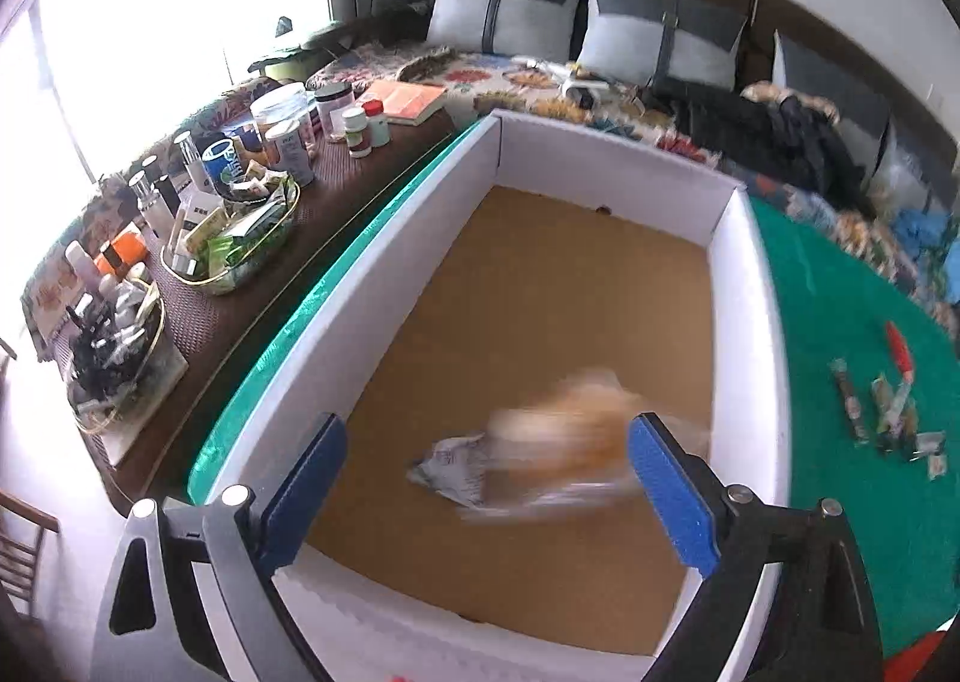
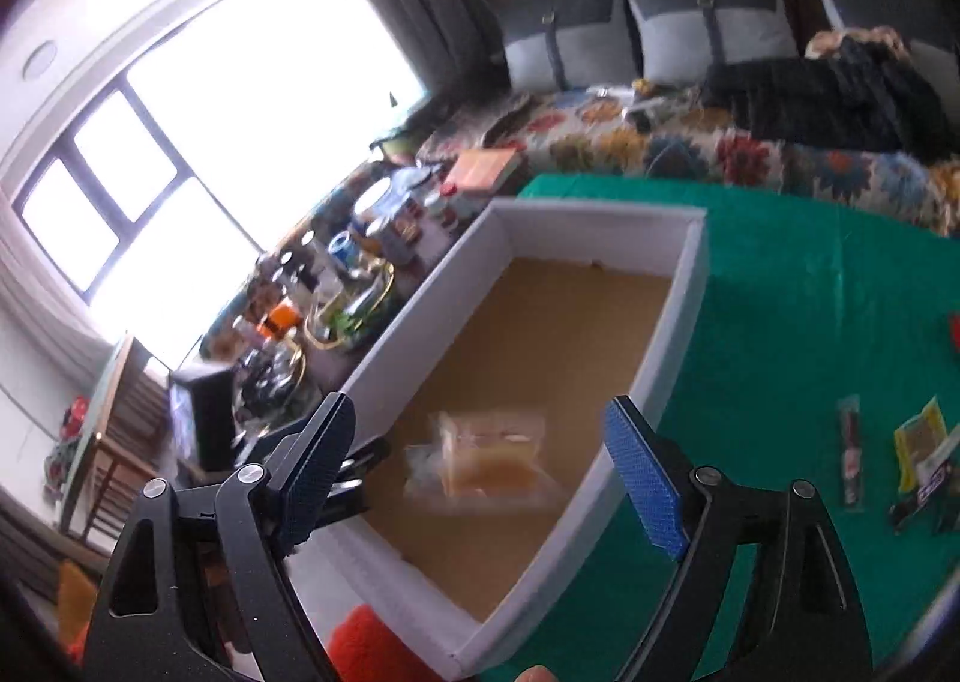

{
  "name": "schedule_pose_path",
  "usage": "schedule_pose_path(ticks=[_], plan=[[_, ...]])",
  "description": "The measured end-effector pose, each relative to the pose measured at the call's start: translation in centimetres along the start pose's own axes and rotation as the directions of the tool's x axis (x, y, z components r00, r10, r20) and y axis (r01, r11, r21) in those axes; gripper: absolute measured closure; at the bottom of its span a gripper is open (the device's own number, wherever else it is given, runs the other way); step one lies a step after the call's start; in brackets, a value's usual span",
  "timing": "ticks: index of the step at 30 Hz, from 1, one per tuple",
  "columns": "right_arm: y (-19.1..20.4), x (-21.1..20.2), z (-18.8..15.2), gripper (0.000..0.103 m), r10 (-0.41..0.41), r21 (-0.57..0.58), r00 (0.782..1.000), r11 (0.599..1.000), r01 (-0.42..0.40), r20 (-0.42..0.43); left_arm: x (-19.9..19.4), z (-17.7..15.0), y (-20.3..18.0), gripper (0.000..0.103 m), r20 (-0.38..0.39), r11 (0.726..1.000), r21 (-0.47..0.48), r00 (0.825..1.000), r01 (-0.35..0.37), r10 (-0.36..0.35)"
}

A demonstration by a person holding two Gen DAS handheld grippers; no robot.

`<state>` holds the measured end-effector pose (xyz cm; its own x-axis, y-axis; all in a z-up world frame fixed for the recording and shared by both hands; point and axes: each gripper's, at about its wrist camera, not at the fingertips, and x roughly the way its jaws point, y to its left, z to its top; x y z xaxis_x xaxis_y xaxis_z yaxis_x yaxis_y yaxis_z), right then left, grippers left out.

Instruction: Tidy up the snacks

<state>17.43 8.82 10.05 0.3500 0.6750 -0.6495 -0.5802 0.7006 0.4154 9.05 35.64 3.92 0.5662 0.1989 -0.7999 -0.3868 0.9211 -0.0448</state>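
Note:
A white-walled box (image 1: 618, 162) with a brown cardboard floor sits on the green cloth. A clear-wrapped bread snack (image 1: 558, 445) shows inside it, motion-blurred, free of the fingers. My left gripper (image 1: 486, 496) is open above the box's near end, blue pads wide apart. In the right wrist view the same box (image 2: 684, 286) holds the orange-brown snack packet (image 2: 489, 457) on its floor. My right gripper (image 2: 480, 472) is open and empty, hovering over the box's near end. Several small snack packets (image 1: 888, 412) lie on the cloth right of the box; they also show in the right wrist view (image 2: 918, 445).
A dark side table (image 1: 336, 214) left of the box carries jars, bottles and baskets of packets (image 1: 240, 238). A sofa with a floral cover (image 1: 540, 87), grey cushions and a black coat lies behind. The green cloth (image 2: 810, 292) spreads to the right. A red object (image 2: 360, 646) sits near the box's front corner.

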Motion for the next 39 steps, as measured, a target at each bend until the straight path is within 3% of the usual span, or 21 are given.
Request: schedule_pose_path(ticks=[4, 7, 9, 12, 13, 14, 16, 18, 20, 21, 23, 24, 29, 39], plan=[[-5.7, -0.9, -4.7, 0.016, -0.182, -0.006, 0.983, 0.983, 0.182, 0.002, -1.5, -2.1, -3.6, 0.009, -0.006, 0.991, 0.046, 0.993, 0.122, -0.122], [-13.3, -1.3, -11.7, 0.016, -0.378, 0.028, 0.922, 0.924, 0.381, -0.081, -2.6, -4.5, -9.9, 0.005, -0.046, 0.945, 0.124, 0.953, 0.302, -0.299], [-19.2, -2.8, -17.6, 0.016, -0.497, 0.069, 0.856, 0.858, 0.509, -0.140, -2.5, -6.6, -15.0, 0.000, -0.085, 0.900, 0.185, 0.919, 0.395, -0.385], [-25.4, -5.8, -23.6, 0.016, -0.606, 0.140, 0.772, 0.762, 0.632, -0.190, 0.7, -10.2, -22.7, 0.000, -0.186, 0.860, 0.245, 0.893, 0.447, -0.411], [-26.6, -6.5, -24.5, 0.014, -0.623, 0.159, 0.757, 0.742, 0.652, -0.197, 2.9, -11.5, -25.5, 0.000, -0.229, 0.857, 0.263, 0.891, 0.443, -0.391], [-27.9, -7.8, -25.4, 0.015, -0.657, 0.179, 0.739, 0.717, 0.673, -0.149, 4.2, -12.3, -27.0, 0.000, -0.248, 0.858, 0.271, 0.893, 0.436, -0.375], [-29.6, -9.0, -25.0, 0.015, -0.699, 0.196, 0.705, 0.679, 0.707, -0.122, 7.4, -13.7, -30.9, 0.001, -0.265, 0.867, 0.291, 0.905, 0.404, -0.332], [-31.4, -9.0, -24.0, 0.013, -0.703, 0.233, 0.702, 0.668, 0.707, -0.112, 10.0, -14.1, -34.4, 0.001, -0.245, 0.879, 0.309, 0.924, 0.363, -0.295], [-33.8, -8.3, -22.2, 0.010, -0.724, 0.251, 0.683, 0.646, 0.721, -0.097, 11.5, -14.2, -37.1, 0.000, -0.229, 0.888, 0.318, 0.936, 0.331, -0.266], [-35.0, -8.0, -21.6, 0.008, -0.722, 0.261, 0.685, 0.646, 0.717, -0.098, 12.0, -13.8, -38.7, 0.001, -0.151, 0.899, 0.348, 0.963, 0.265, -0.225], [-36.1, -7.9, -20.0, 0.005, -0.729, 0.283, 0.676, 0.630, 0.723, -0.105, 13.2, -13.5, -40.5, 0.000, -0.115, 0.900, 0.369, 0.972, 0.232, -0.203], [-36.9, -7.6, -19.4, 0.005, -0.729, 0.288, 0.676, 0.627, 0.723, -0.108, 13.6, -13.2, -41.3, 0.000, -0.060, 0.900, 0.377, 0.975, 0.219, -0.212], [-36.8, -8.1, -19.3, 0.005, -0.727, 0.292, 0.678, 0.629, 0.721, -0.108, 16.0, -11.4, -42.9, 0.000, -0.075, 0.901, 0.369, 0.973, 0.230, -0.218], [-36.7, -8.1, -19.6, 0.005, -0.728, 0.291, 0.677, 0.629, 0.721, -0.108, 15.5, -11.4, -42.3, 0.000, -0.074, 0.901, 0.367, 0.973, 0.232, -0.220]])
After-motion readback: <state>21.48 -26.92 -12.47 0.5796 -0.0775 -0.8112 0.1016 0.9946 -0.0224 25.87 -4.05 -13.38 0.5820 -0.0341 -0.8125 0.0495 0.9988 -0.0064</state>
